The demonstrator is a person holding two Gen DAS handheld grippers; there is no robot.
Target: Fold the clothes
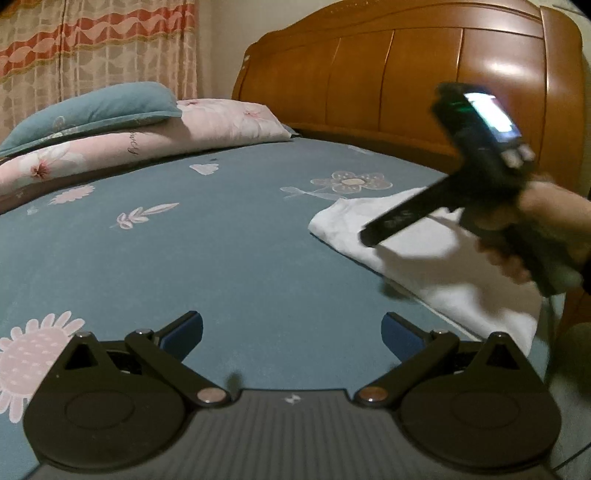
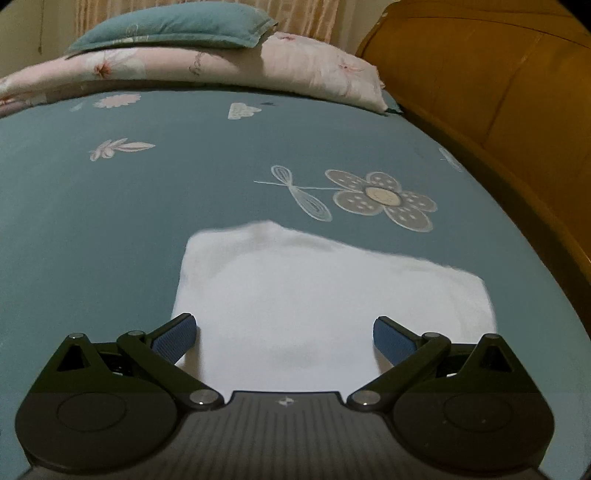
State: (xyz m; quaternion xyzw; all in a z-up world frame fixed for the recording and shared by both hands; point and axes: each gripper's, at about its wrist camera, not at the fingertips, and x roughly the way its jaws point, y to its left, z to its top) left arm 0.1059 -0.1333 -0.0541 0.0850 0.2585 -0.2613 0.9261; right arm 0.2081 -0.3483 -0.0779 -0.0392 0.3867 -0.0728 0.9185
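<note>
Teal floral bed sheet gives lots of open room to the L and far side, w/ wooden headboard bounding the R edge and pink quilt + teal pillow stacked along the far edge by the curtain. Folded white garment lies flat near the headboard side. Right gripper hangs just over its near edge, jaws spread wide, empty; left gripper, also spread wide and empty, sits over bare sheet w/ the garment off to its R.
</note>
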